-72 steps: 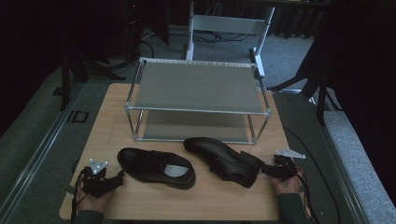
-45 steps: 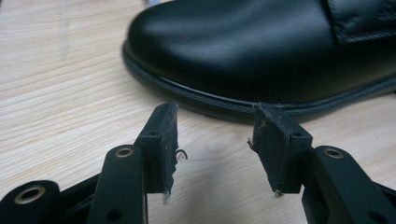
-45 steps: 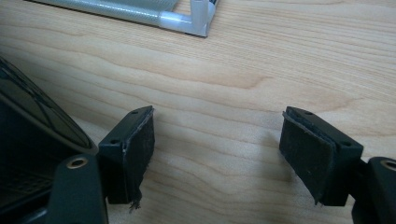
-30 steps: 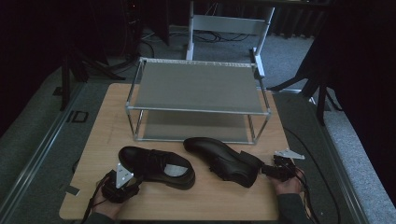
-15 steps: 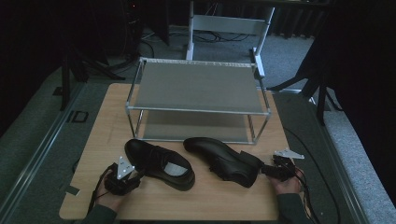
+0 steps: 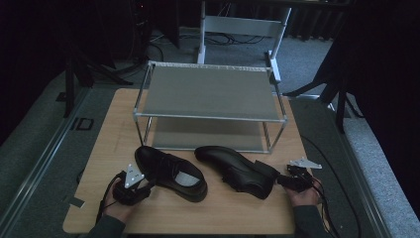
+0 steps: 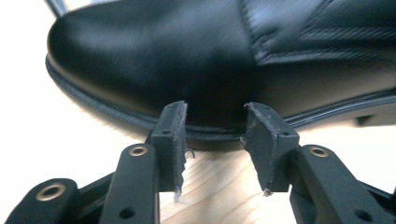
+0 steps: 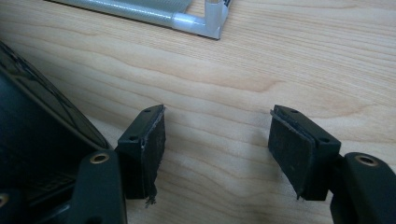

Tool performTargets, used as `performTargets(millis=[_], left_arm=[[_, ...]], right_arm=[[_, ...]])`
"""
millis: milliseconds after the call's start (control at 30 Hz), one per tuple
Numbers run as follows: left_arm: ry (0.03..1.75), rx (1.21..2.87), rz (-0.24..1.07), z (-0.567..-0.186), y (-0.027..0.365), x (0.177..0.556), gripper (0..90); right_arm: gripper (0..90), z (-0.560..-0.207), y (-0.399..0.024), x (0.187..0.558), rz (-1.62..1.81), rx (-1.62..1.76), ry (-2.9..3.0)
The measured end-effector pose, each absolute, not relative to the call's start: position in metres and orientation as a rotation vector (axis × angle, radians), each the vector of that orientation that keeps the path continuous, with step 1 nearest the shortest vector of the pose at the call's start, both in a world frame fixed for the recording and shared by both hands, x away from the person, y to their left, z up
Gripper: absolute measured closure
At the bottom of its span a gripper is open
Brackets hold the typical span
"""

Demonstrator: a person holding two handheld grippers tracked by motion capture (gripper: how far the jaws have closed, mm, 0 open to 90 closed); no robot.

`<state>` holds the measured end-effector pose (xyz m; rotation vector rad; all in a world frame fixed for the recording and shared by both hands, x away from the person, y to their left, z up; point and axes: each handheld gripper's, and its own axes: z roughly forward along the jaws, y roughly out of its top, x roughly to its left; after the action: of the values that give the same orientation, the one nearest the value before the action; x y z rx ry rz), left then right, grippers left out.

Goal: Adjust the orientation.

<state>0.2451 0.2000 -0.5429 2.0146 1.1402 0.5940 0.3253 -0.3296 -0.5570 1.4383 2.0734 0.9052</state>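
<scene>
Lower left of the high view: left gripper [image 6: 141, 186] in a hand [image 6: 116, 206], jaws apart, tips against the side of the left shoe [image 6: 171, 171]. Seen in the left gripper view as pads [image 7: 172, 135] spread at the sole's edge, nothing between them but bare table [image 7: 215, 186]. Centre: a two-tier rack [image 6: 210, 91] toward the upper middle of the table, both shelves bare. Right of centre: right shoe [image 6: 235, 168], lying near the left one, not touching. Lower right: right gripper [image 6: 282, 181] at that shoe's heel, jaws wide apart over wood [image 8: 280, 60], shoe [image 8: 32, 135] just beside the left pad [image 8: 149, 149].
</scene>
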Motion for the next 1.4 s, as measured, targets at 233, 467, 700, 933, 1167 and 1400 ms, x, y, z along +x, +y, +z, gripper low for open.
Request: performTargets(millis=[233, 467, 700, 933, 1167, 1400], left_arm=[[1.063, 1.942, 0.647, -0.511, 0.181, 0.235, 46.1], [1.047, 1.919, 0.684, -0.487, 0.152, 0.248, 33.0], [1.093, 1.948, 0.654, -0.49, 0.139, 0.264, 16.2], [1.17, 1.999, 0.672, -0.505, 0.13, 0.277, 13.0], [1.185, 1.998, 0.68, -0.507, 0.126, 0.275, 23.3], [1.201, 1.953, 0.703, -0.507, 0.12, 0.265, 31.4]], right_arm=[[36.1, -0.557, -0.33, 0.324, 0.91, 1.433, 2.071], [36.0, -0.558, -0.33, 0.324, 0.912, 1.431, 2.071], [36.0, -0.558, -0.33, 0.324, 0.912, 1.429, 2.074], [36.0, -0.558, -0.33, 0.324, 0.913, 1.429, 2.074], [35.9, -0.558, -0.33, 0.324, 0.912, 1.428, 2.076], [36.0, -0.557, -0.33, 0.324, 0.911, 1.428, 2.077]])
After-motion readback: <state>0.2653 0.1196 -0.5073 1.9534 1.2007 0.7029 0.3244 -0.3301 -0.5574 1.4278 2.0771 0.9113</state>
